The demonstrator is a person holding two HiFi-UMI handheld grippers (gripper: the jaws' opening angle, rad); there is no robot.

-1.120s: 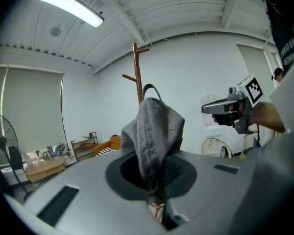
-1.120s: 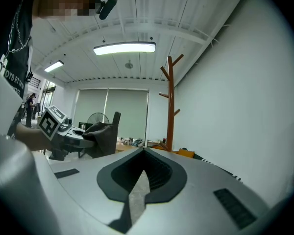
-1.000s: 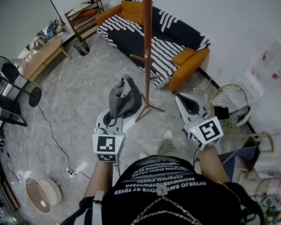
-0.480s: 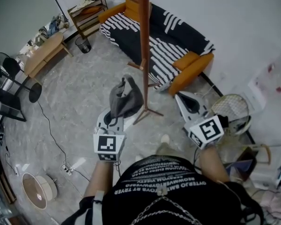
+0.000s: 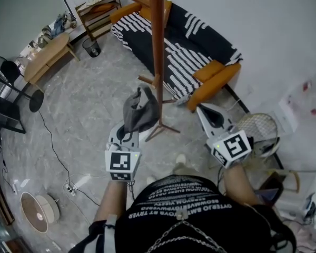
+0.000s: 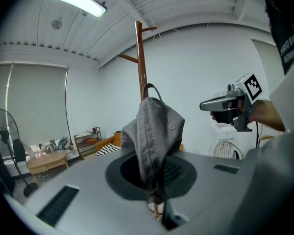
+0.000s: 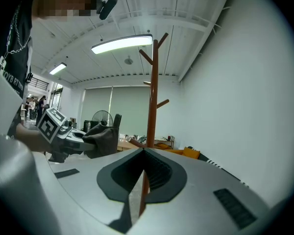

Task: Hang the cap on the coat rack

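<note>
My left gripper (image 5: 131,133) is shut on a grey cap (image 5: 140,109), which stands crumpled above the jaws with its strap loop on top. In the left gripper view the cap (image 6: 154,131) fills the middle, pinched at its lower edge, and hides part of the brown coat rack (image 6: 139,58) behind it. The coat rack (image 5: 157,46) stands just beyond the cap, its pole rising out of frame and its feet (image 5: 161,128) on the floor. My right gripper (image 5: 200,108) is held level to the right of the rack, shut and empty. From the right gripper (image 7: 143,153) the rack (image 7: 154,92) shows straight ahead, with its pegs high up.
A striped sofa with orange cushions (image 5: 184,41) stands behind the rack. Left of it are a wooden shelf (image 5: 95,15), a bin (image 5: 91,47) and a low table (image 5: 45,57). Fans (image 5: 34,217) and cables lie on the marble floor. A round wire basket (image 5: 258,128) sits at the right.
The coat rack has drawn nearer and its feet have shifted left and down in the head view. Both grippers keep the same pose, and the cap stays pinched.
</note>
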